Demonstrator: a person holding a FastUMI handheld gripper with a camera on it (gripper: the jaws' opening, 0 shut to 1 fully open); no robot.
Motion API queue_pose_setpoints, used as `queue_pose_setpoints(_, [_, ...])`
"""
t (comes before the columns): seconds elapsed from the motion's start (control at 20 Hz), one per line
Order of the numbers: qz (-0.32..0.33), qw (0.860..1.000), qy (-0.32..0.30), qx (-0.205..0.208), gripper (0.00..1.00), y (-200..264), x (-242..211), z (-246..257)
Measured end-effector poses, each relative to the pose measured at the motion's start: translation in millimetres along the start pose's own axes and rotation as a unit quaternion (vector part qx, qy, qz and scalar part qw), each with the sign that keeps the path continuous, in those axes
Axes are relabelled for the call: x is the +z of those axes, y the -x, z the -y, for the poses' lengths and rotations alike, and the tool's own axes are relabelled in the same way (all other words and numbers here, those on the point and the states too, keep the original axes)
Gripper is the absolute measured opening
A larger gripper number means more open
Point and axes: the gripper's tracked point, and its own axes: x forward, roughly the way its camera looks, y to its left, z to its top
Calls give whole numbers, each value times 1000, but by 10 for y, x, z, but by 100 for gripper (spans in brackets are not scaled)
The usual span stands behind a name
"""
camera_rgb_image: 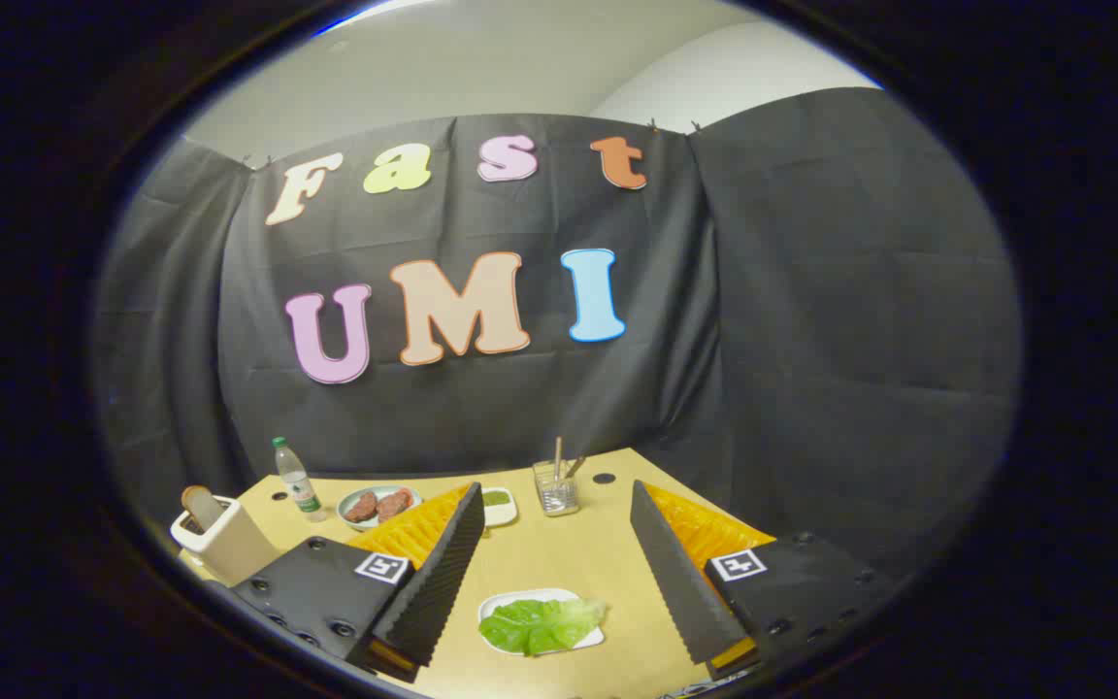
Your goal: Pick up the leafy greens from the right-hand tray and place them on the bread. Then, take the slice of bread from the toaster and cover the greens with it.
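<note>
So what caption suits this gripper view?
Open gripper hovers over leafy greens on a white tray; toaster waits beyond.

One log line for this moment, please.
phase: approach | gripper: open, holding nothing | leafy greens: on white tray between fingers, untouched | toaster: bread slice still in slot

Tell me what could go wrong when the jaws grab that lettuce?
The gripper is open, its jaws spread wide with the leafy greens between them.

1. The greens lie flat on a shallow white tray, so the jaws might scrape or push the tray instead of pinching the leaf.
2. The leaf looks floppy, so it could slip out or tear.
3. The toaster with its bread slice stands close to the left finger, so a careless swing might bump it.
</note>
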Motion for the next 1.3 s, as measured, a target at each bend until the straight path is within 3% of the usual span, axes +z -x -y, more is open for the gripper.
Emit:
queue_pose_setpoints(0.85, [-75, 993, 1, 91, 96, -610, -254, -70])
queue_pose_setpoints(1.1, [-139, 980, 33, 141, 96, -772, -673, -92])
queue_pose_setpoints(1.3, [-217, 957, 61, 184, 96, -800, -1217, -21])
